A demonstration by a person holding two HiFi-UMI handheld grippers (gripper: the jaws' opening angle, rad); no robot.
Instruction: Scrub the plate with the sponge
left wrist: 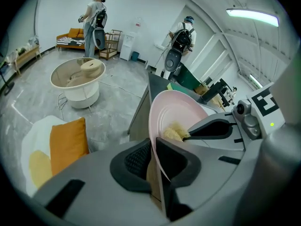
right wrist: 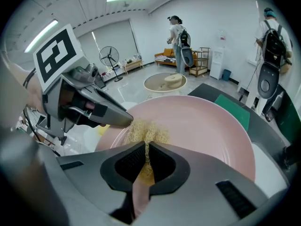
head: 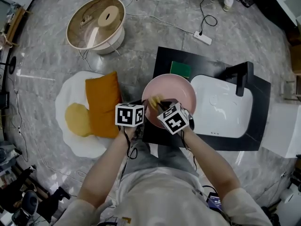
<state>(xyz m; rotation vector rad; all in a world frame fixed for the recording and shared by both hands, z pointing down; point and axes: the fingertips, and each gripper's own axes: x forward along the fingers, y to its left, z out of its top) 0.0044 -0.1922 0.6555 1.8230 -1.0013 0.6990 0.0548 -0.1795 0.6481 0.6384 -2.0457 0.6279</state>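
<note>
Plate [head: 178,88], pink, lay over black counter [head: 164,60]. Left gripper [left wrist: 154,154] clamped rim at 8 o'clock. Right gripper [right wrist: 146,157] clenched sponge [right wrist: 146,132] against face at 9 o'clock. Scrubbing appeared barely begun; nearly whole face remained.

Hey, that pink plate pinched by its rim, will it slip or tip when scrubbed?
The pink plate looks stiff and smooth, so it may slide where the left tool pinches only its rim. Held at one edge, it will likely tip under the sponge in the right tool. It looks breakable if dropped.
</note>
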